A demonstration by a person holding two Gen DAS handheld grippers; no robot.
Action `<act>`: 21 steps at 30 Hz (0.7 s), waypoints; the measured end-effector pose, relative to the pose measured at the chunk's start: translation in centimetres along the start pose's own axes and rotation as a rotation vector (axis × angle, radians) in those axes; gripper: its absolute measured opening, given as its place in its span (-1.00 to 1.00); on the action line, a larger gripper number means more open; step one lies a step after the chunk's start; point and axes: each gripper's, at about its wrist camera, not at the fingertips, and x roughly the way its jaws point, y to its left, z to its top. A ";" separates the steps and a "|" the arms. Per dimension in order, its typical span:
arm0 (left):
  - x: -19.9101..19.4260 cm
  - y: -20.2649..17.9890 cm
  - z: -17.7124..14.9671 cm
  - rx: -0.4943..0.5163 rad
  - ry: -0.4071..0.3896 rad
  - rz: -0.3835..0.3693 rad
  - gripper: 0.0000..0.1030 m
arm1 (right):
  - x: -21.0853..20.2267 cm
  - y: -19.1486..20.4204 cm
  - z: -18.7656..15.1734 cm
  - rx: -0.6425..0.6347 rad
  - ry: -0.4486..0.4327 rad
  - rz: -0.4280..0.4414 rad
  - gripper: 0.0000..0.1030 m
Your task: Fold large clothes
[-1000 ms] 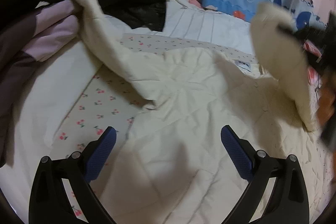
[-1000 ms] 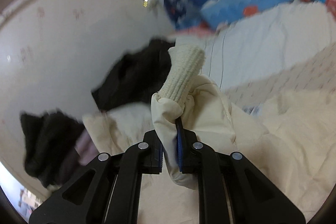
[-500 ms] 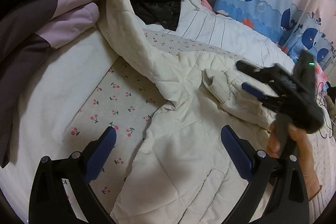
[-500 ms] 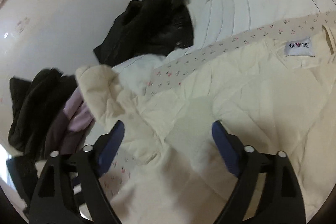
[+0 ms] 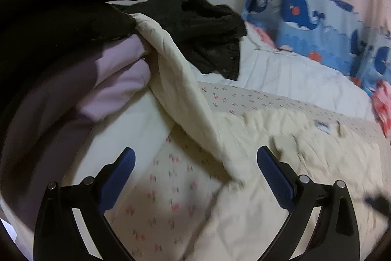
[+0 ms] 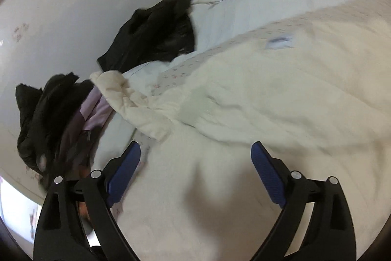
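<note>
Cream jacket (image 5: 281, 138): a quilted cream garment spread across the bed (image 5: 293, 75), its body low and to the right in the left wrist view; in the right wrist view (image 6: 268, 102) it fills the middle and right.
Jacket sleeve (image 5: 176, 80): stretched up and to the left from the body, its end touching the dark pile.
Jacket label (image 6: 279, 42): a small white tag near the collar, blurred.
Left gripper (image 5: 195, 170): jaws wide apart, nothing between the blue pads; it hangs over the cherry-print sheet (image 5: 171, 187) and the jacket's edge.
Right gripper (image 6: 195, 163): jaws have just been opening and now stand wide apart, empty, above the jacket's body.
Black garment (image 5: 200, 26): crumpled on the bed near the wall, just beyond the sleeve.
Dark pile (image 5: 61, 16): black and lilac clothing at the left, the lilac folds beside the sleeve end.
Whale curtain (image 5: 305, 16): blue and pink, behind the bed at the right.
Sharpness: both views are motion-blurred in their lower parts.
</note>
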 end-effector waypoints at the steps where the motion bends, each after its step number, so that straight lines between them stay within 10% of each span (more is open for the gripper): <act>1: 0.9 -0.2 0.9 0.008 0.008 0.014 0.86 | -1.0 -1.3 -0.6 0.036 -0.028 0.010 0.71; 7: 7.7 -0.5 8.0 0.025 0.104 0.177 0.86 | -1.4 -3.9 0.0 0.165 -0.004 0.081 0.71; 11: 12.2 2.3 11.3 -0.213 0.230 0.046 0.83 | -2.2 -2.8 0.4 0.120 -0.004 0.072 0.71; 14: 15.0 5.1 10.9 -0.473 0.345 -0.160 -0.32 | -3.2 -3.0 1.2 0.110 -0.044 0.018 0.71; 16: 14.0 4.9 11.4 -0.457 0.270 -0.207 -0.66 | -4.4 -4.0 1.8 0.153 -0.079 0.019 0.71; 21: 5.8 -3.4 11.8 -0.124 -0.017 -0.435 -0.67 | -8.7 -6.9 3.0 0.252 -0.201 -0.005 0.72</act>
